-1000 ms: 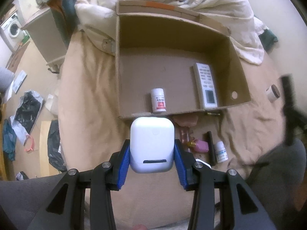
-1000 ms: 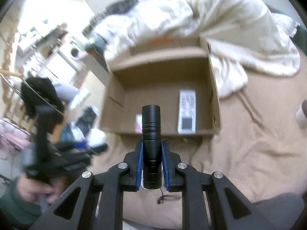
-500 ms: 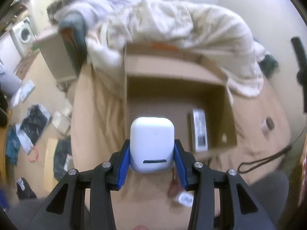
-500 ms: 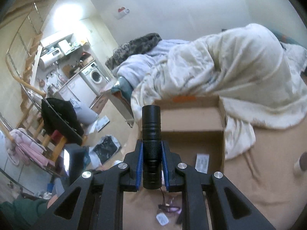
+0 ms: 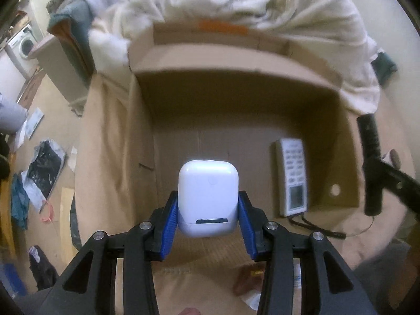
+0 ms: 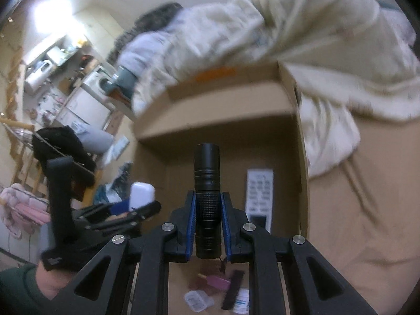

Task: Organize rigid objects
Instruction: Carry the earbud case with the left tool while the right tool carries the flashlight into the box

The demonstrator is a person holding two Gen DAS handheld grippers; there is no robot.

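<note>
My left gripper (image 5: 208, 207) is shut on a white rounded case (image 5: 208, 197), held over the near edge of an open cardboard box (image 5: 236, 60) on the bed. A white remote control (image 5: 292, 173) lies on the box floor at the right. My right gripper (image 6: 208, 223) is shut on a black flashlight (image 6: 206, 197) pointing up and forward above the same cardboard box (image 6: 223, 99). The remote control (image 6: 258, 197) shows just right of the flashlight. In the right wrist view the left gripper (image 6: 123, 212) with the white case (image 6: 141, 195) hangs at the left, held by a hand in a green sleeve.
A rumpled white duvet (image 5: 236, 8) lies behind the box. Small items lie on the tan sheet in front of it: a pink object (image 6: 218, 283), a black bar (image 6: 232, 292), a clear case (image 6: 197, 299). A black cord (image 5: 315, 227) trails by the box's right corner. Bags and clutter (image 5: 44, 168) litter the floor at the left.
Both grippers have swung back toward the box with their loads still gripped; the box now fills both views again. The small white bottle seen in the box a second ago is hidden.
</note>
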